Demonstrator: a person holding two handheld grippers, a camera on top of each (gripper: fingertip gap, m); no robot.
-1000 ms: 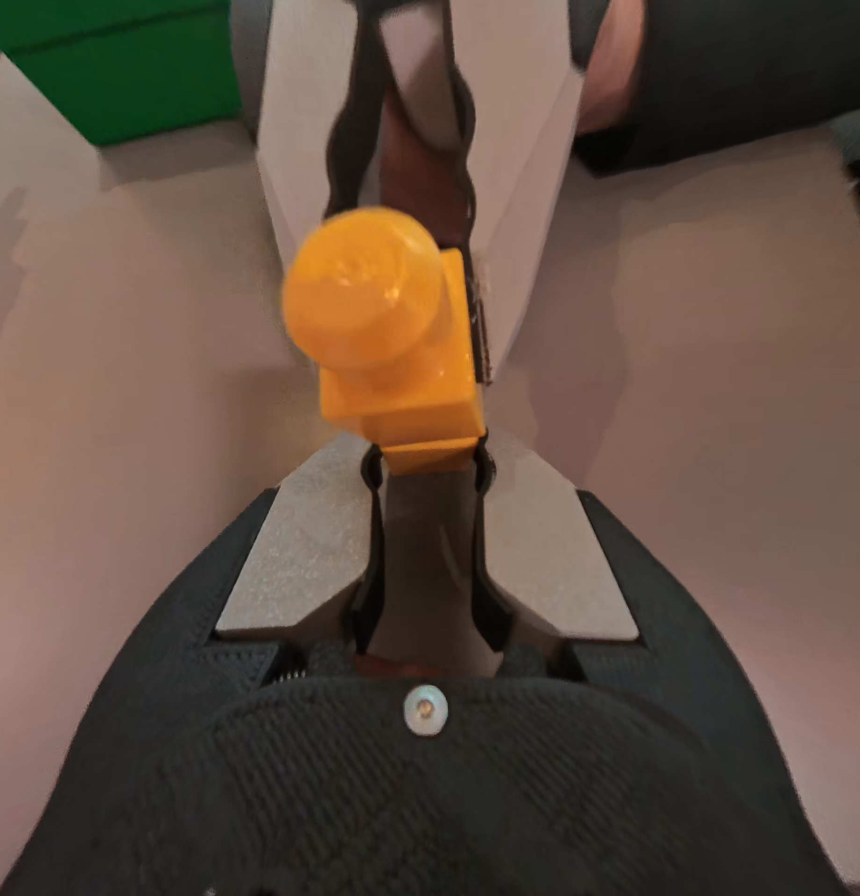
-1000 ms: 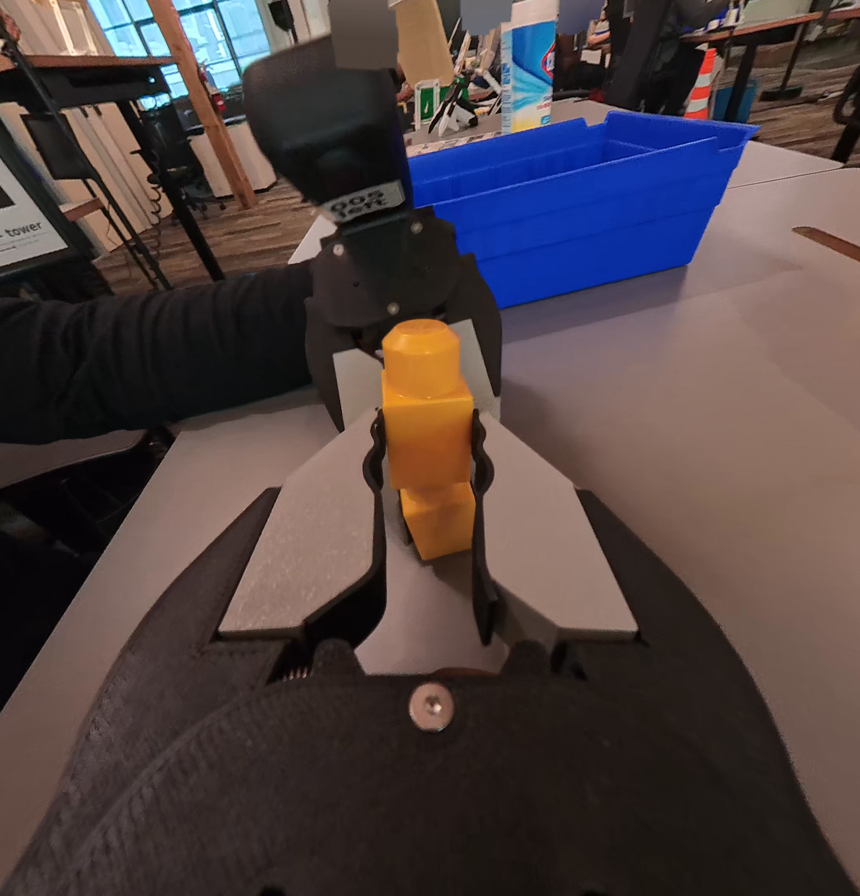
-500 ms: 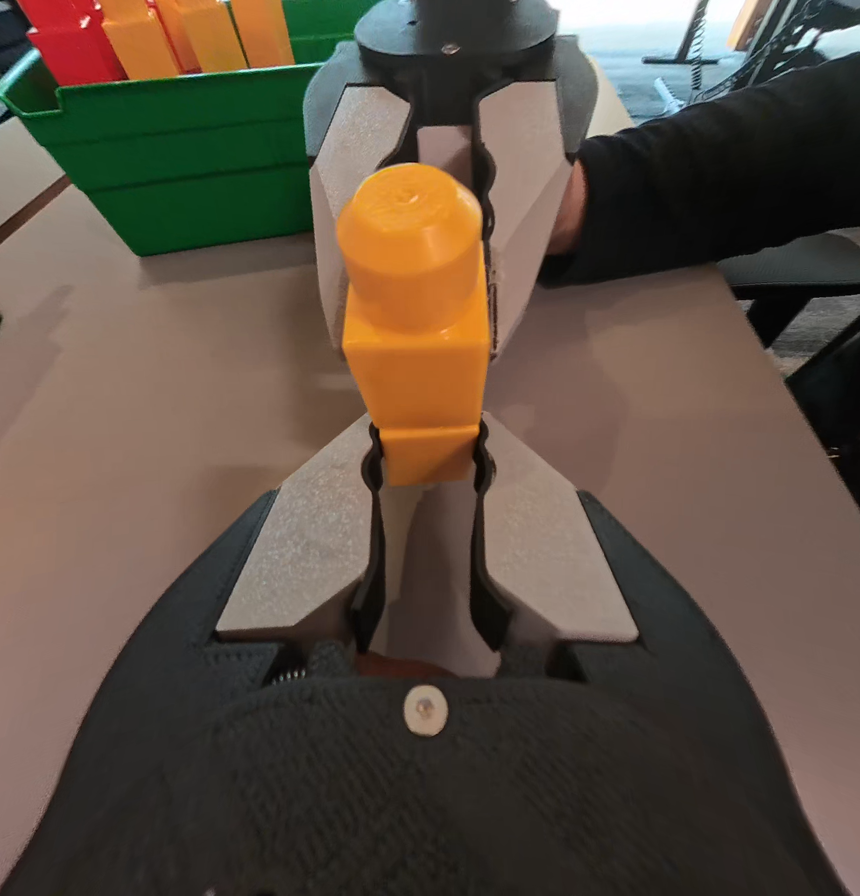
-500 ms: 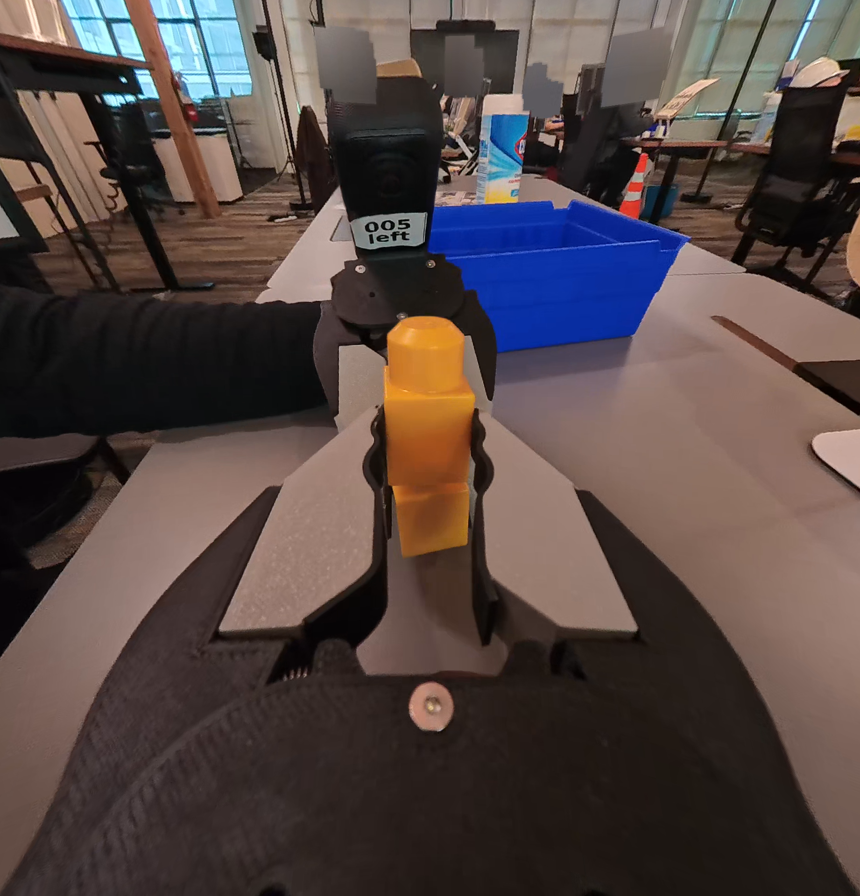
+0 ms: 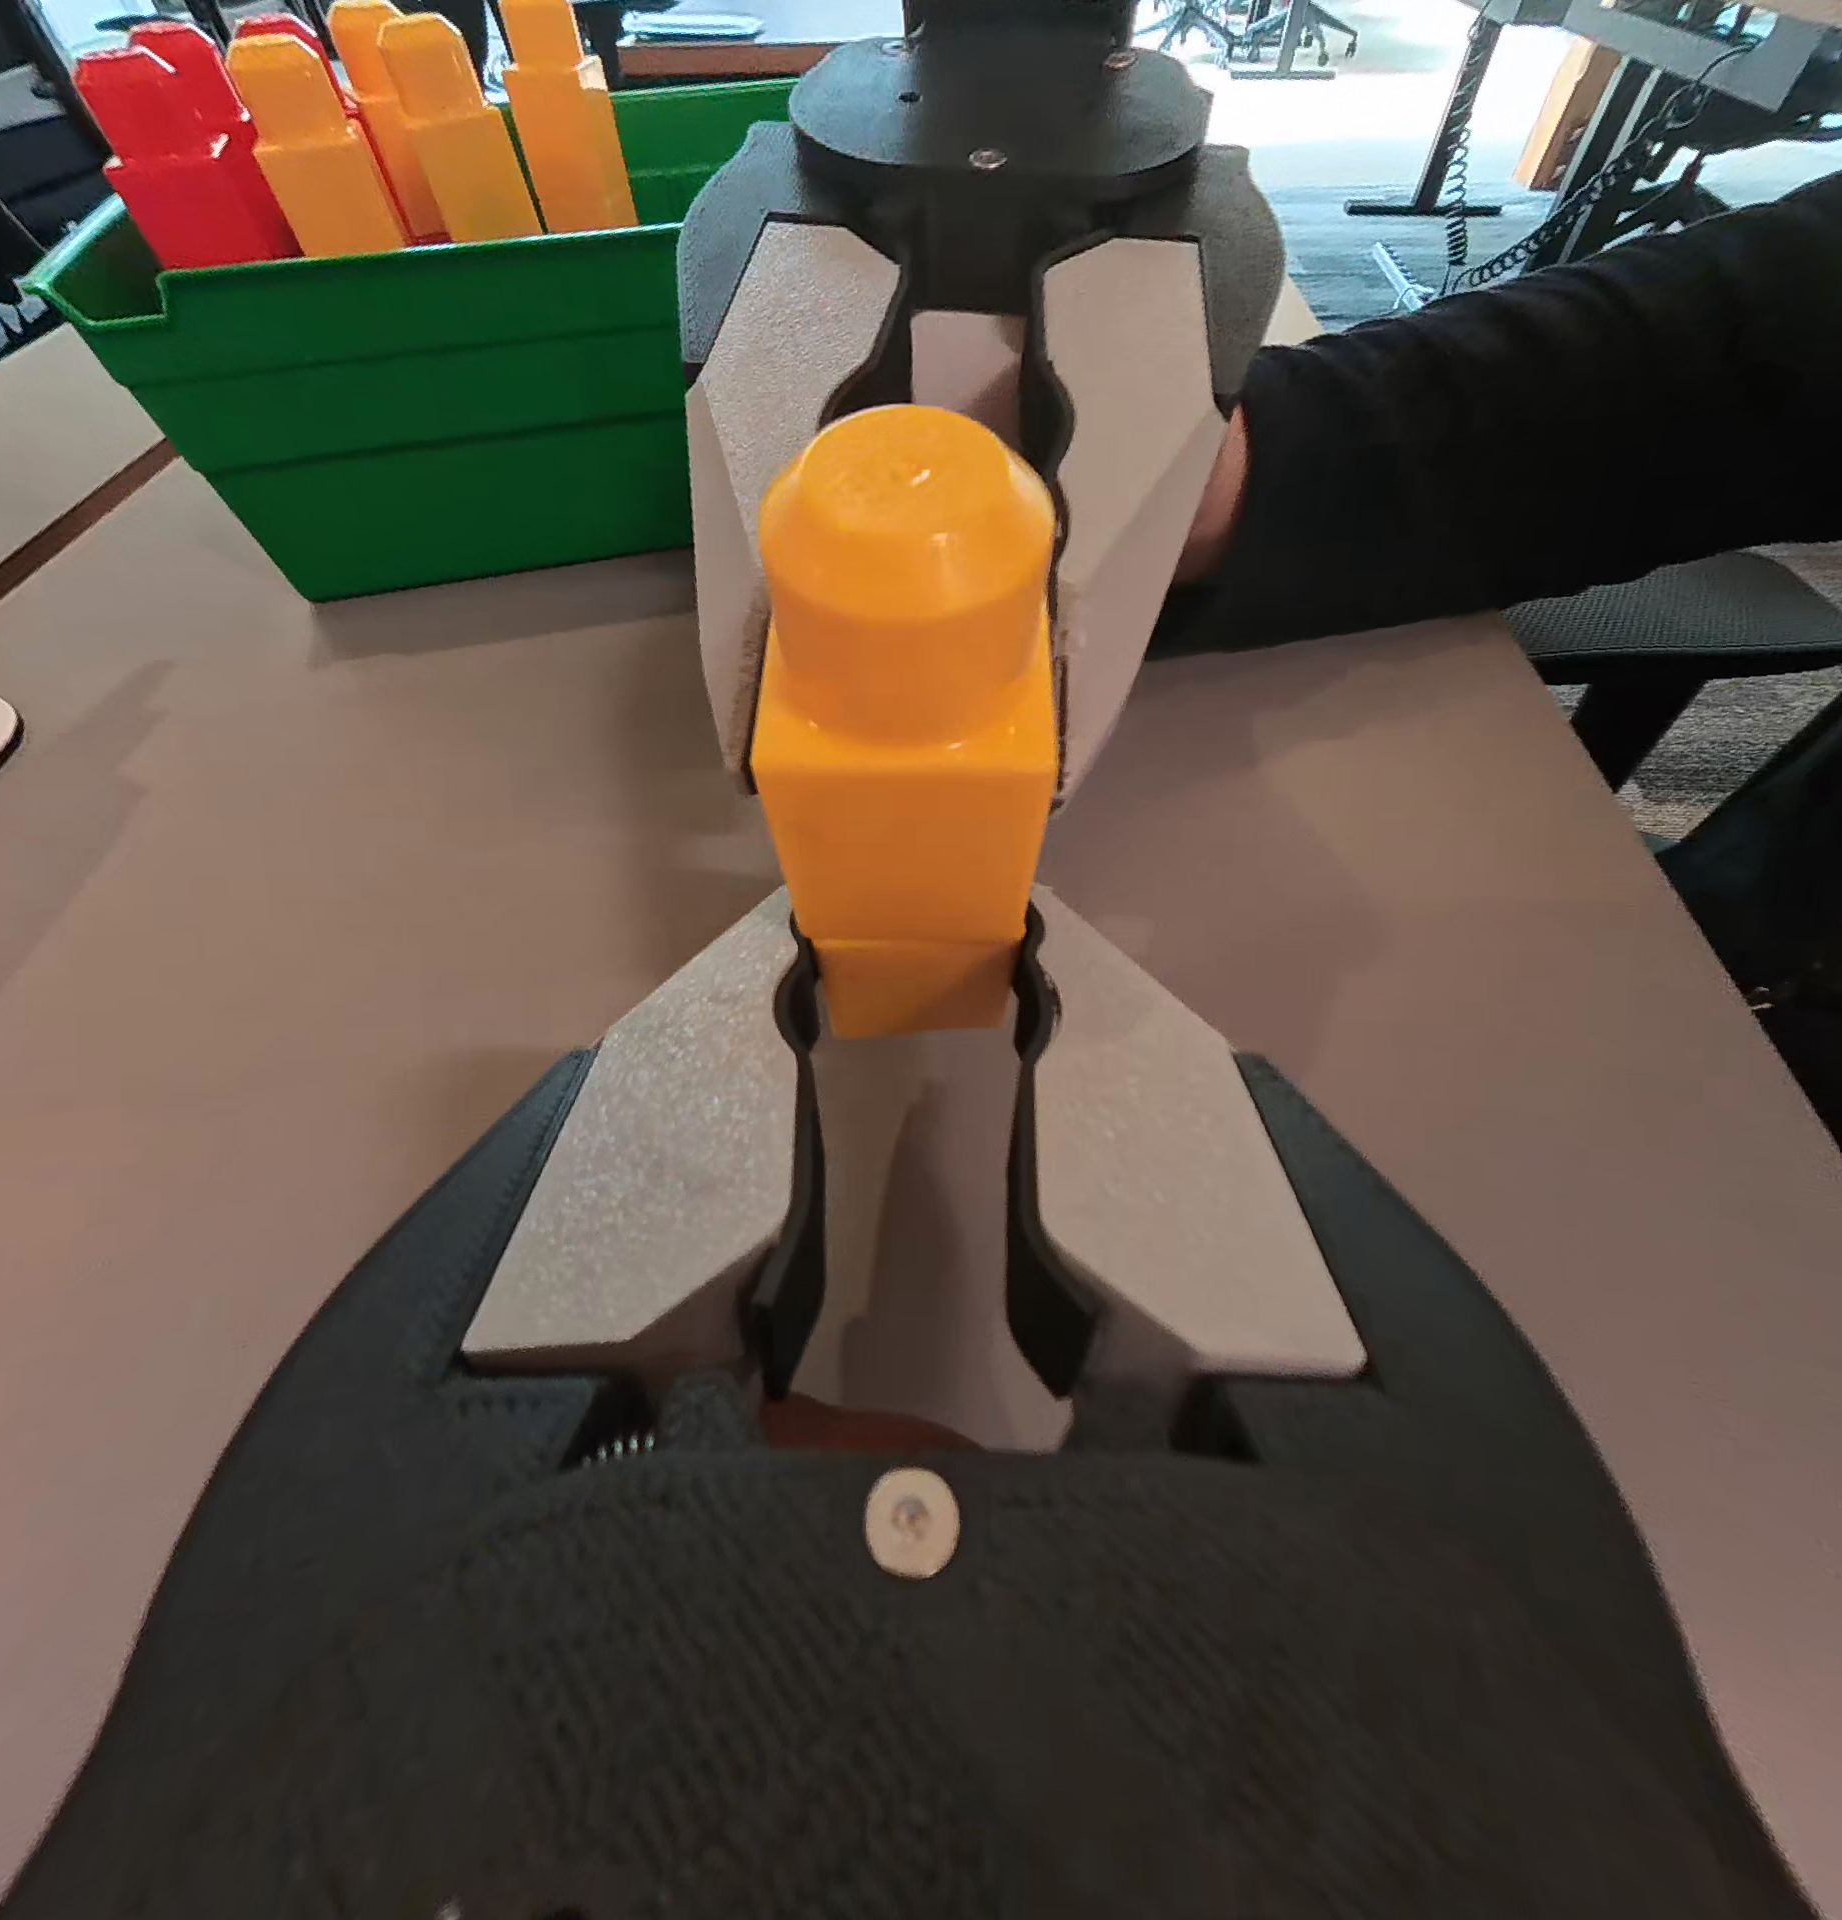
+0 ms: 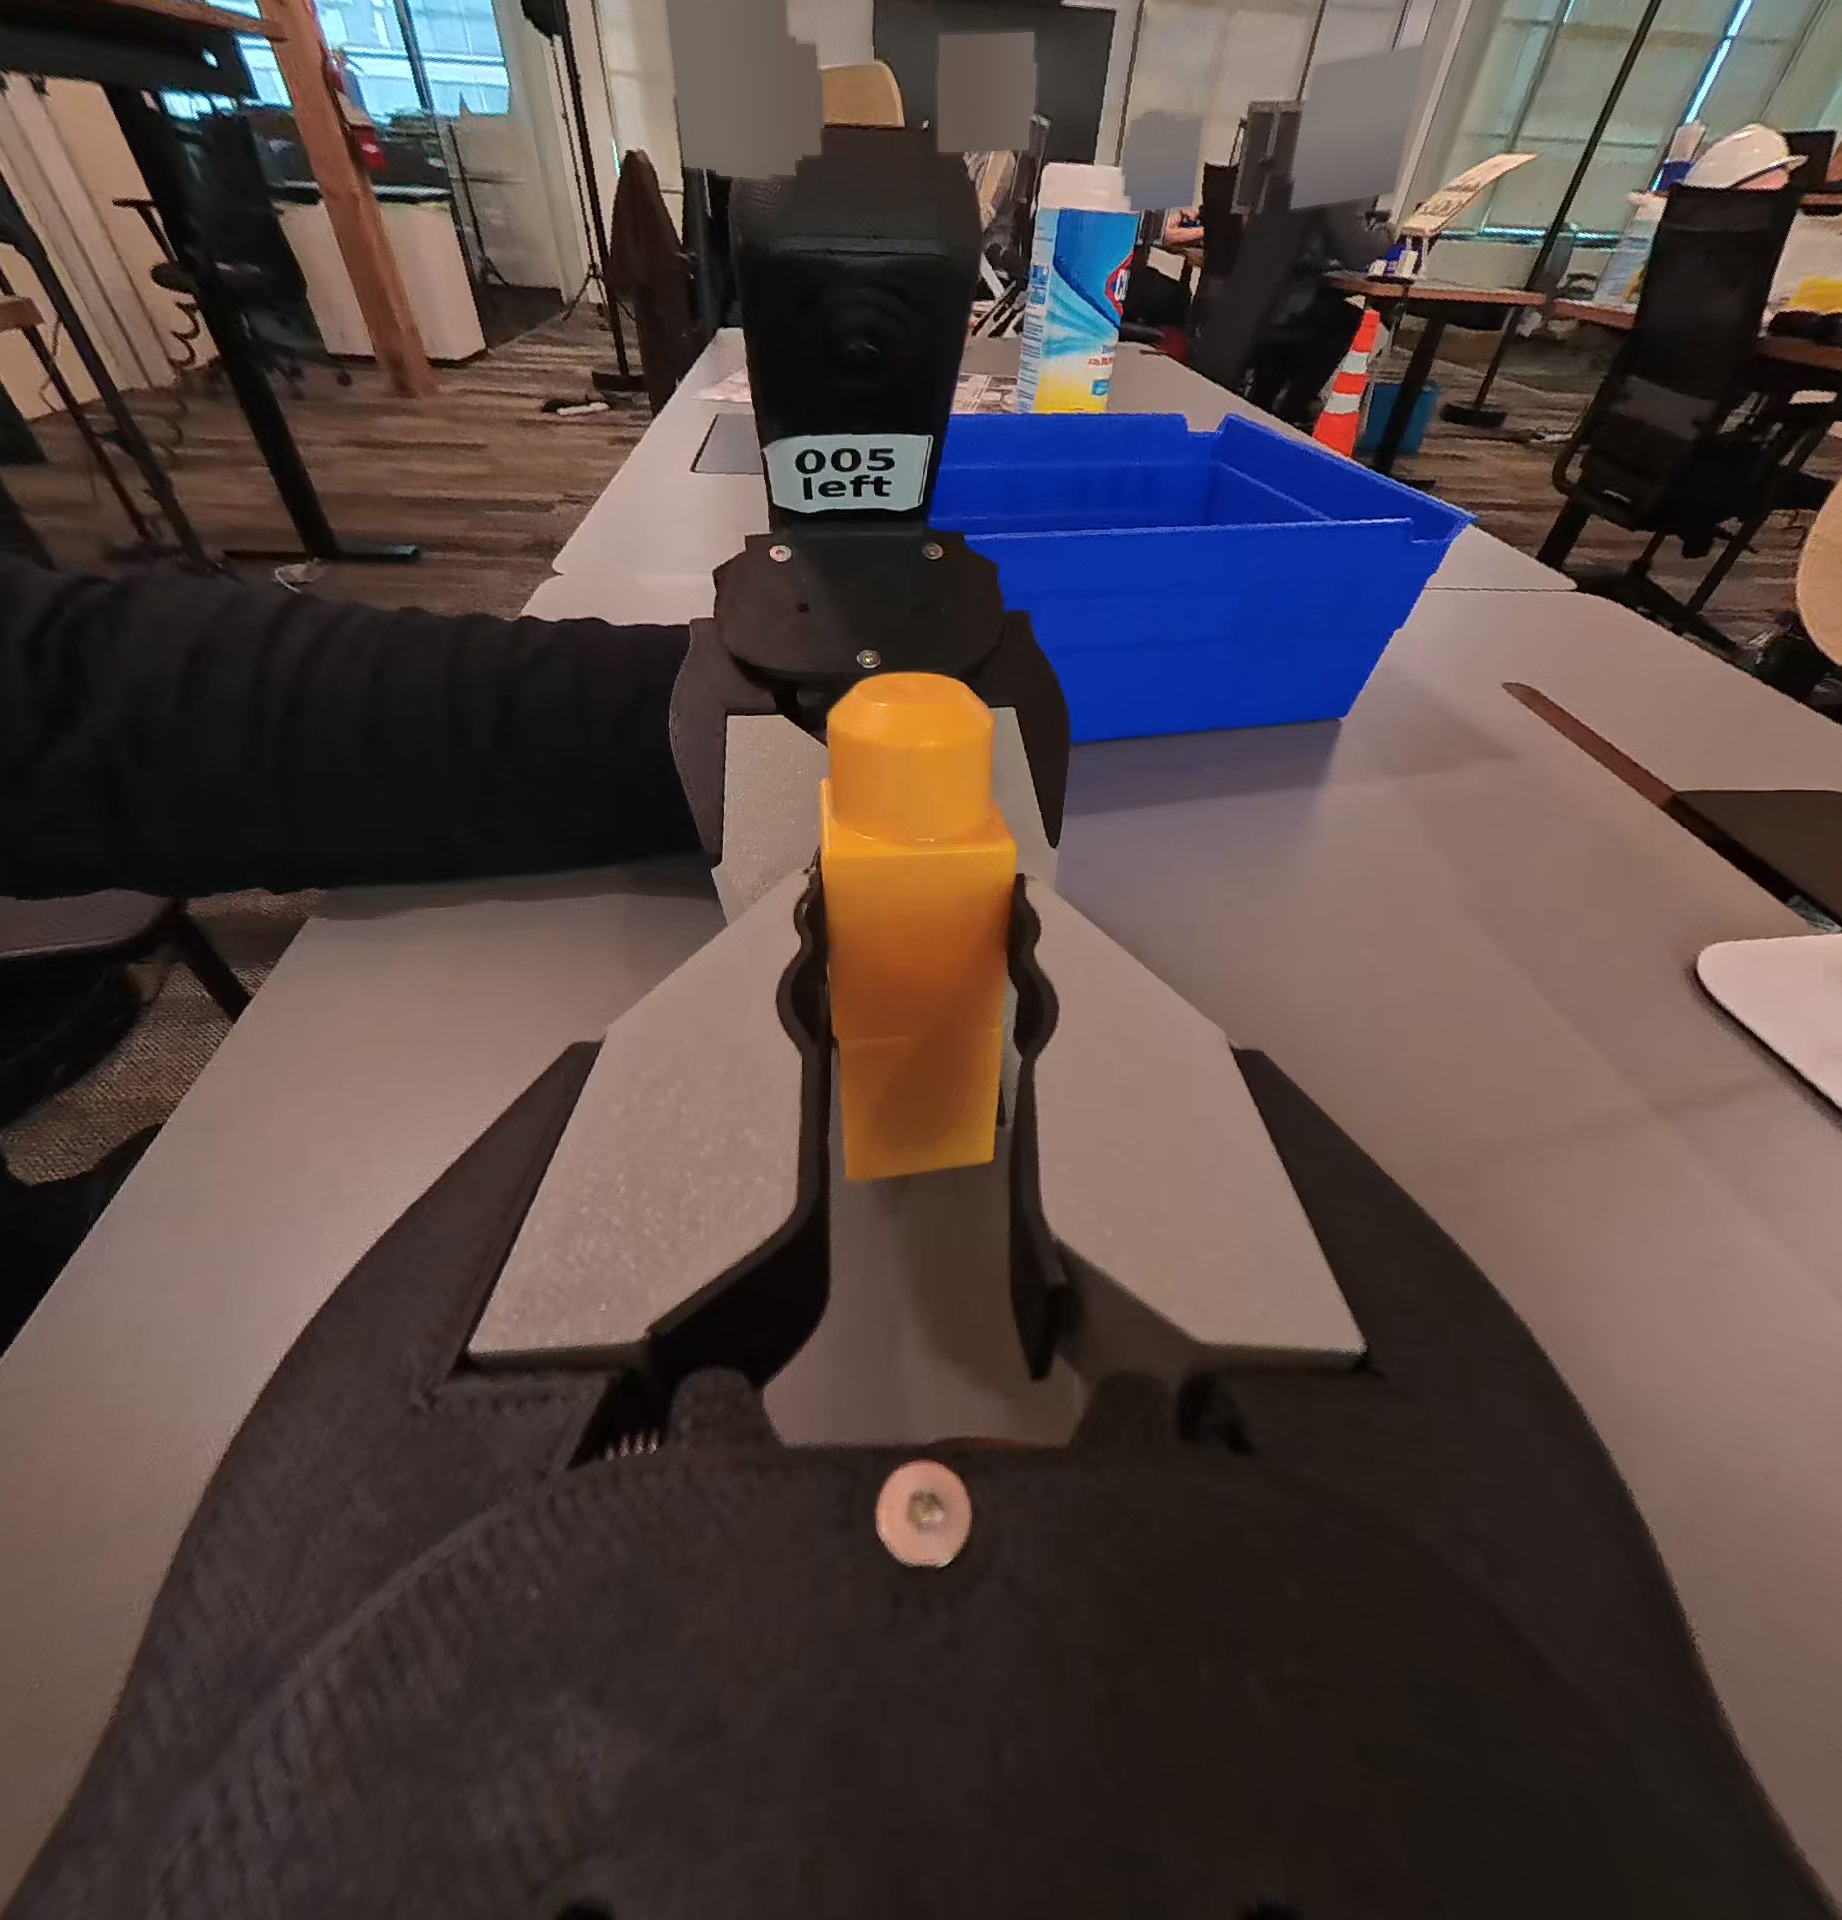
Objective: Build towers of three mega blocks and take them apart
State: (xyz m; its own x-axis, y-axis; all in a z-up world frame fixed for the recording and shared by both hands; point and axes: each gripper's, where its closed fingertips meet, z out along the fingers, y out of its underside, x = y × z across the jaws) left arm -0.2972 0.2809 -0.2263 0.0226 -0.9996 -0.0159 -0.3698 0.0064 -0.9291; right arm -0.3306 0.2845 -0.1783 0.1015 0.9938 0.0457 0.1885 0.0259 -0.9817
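Note:
Two orange mega blocks are stacked into one short tower, held above the grey table (image 5: 325,883) between both grippers. My left gripper (image 5: 912,971) is shut on the lower orange block (image 5: 912,987). My right gripper (image 6: 915,945) is shut on the upper orange block (image 6: 917,935), whose round stud (image 6: 909,748) points up. The lower block (image 6: 917,1112) hangs just below the right fingertips. In the left wrist view the upper block (image 5: 901,810) stands in front of the right gripper's grey fingers (image 5: 792,343). The two grippers face each other.
A green bin (image 5: 408,416) at the far left holds red blocks (image 5: 184,177) and orange blocks (image 5: 314,177). A blue bin (image 6: 1208,603) stands behind the left gripper's camera housing (image 6: 855,312). A white pad (image 6: 1800,1018) lies at the right. Dark sleeves (image 5: 1519,436) reach in. One gripper's finger ends stand about 5 cm off the other's.
Both grippers have tilted up from looking down at the table to nearly level. The lower block, skewed before, now sits square under the upper block.

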